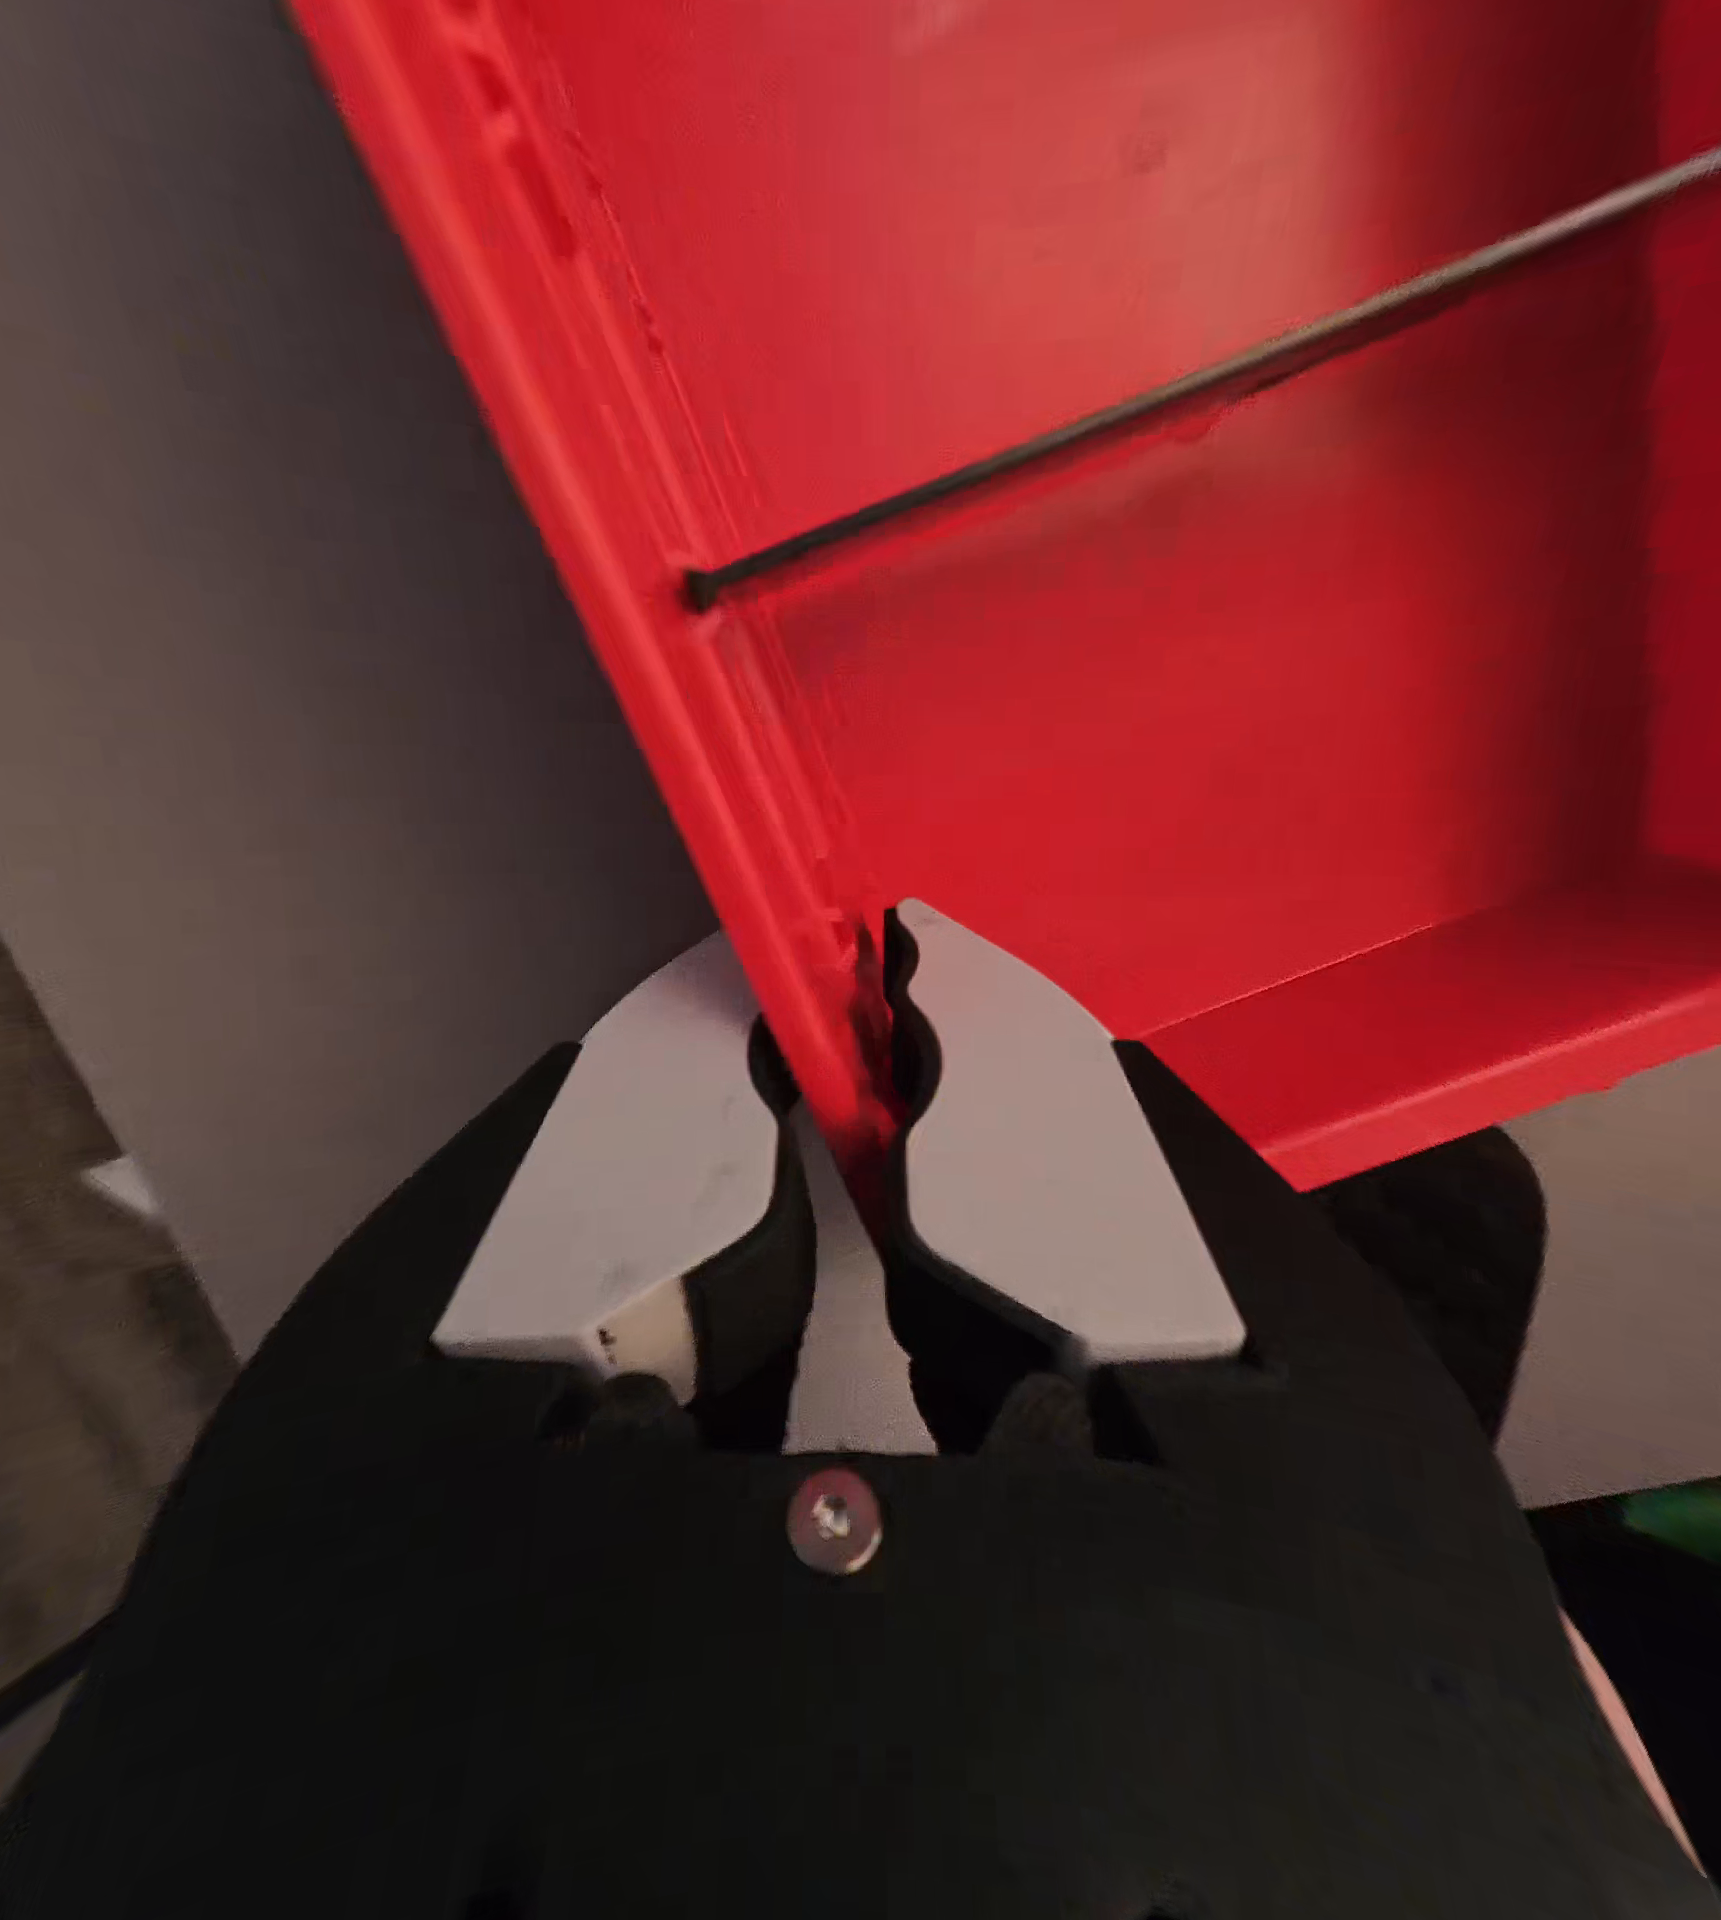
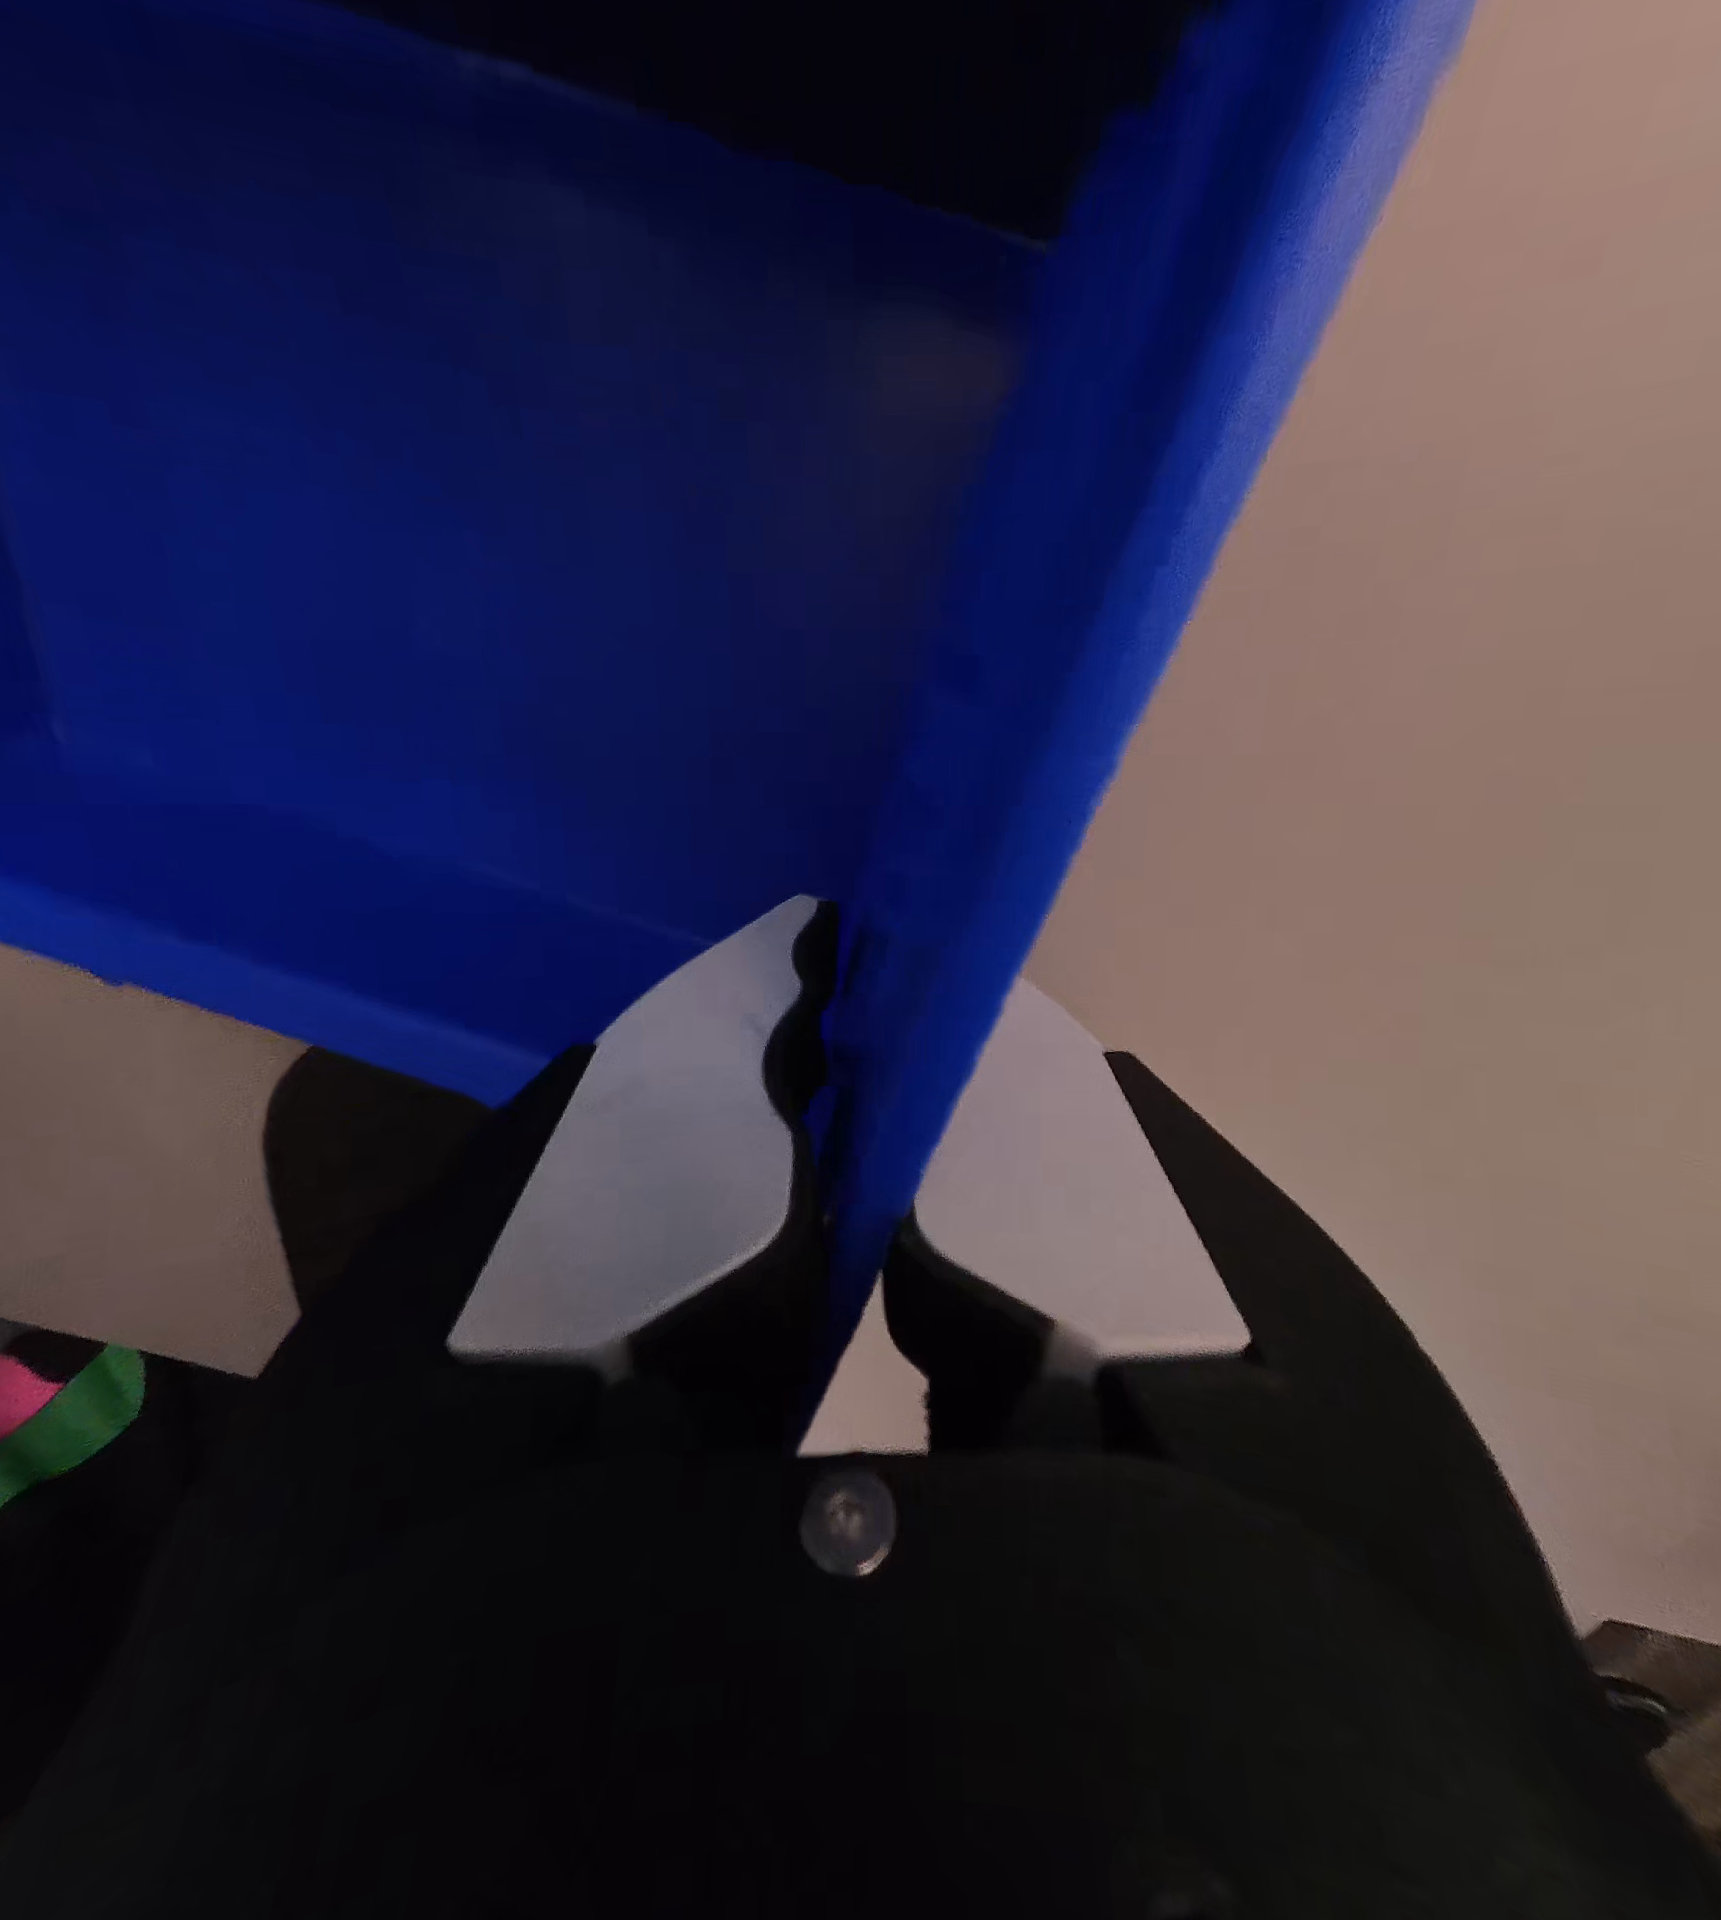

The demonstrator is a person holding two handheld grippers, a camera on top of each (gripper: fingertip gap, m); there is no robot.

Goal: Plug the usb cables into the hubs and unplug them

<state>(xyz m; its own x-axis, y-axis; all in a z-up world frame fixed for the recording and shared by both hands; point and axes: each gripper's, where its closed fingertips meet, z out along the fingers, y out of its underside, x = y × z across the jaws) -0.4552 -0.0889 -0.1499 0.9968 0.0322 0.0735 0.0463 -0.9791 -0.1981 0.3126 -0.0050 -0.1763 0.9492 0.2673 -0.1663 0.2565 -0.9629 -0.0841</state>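
currently the left gripper point(image 1: 871, 1049) is clamped on the side wall of a red plastic bin point(image 1: 1199, 675) crossed by a thin dark rod point(image 1: 1199, 400). the right gripper point(image 2: 851, 1049) is clamped on a blue plastic bin point(image 2: 482, 582) wall. no usb cables or hubs are visible. risk: thin-wall grips may slip if either bin tilts.

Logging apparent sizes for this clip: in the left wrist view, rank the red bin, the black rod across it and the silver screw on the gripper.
1. red bin, largest.
2. black rod, long, thin.
3. silver screw, smallest, though nearest the camera.
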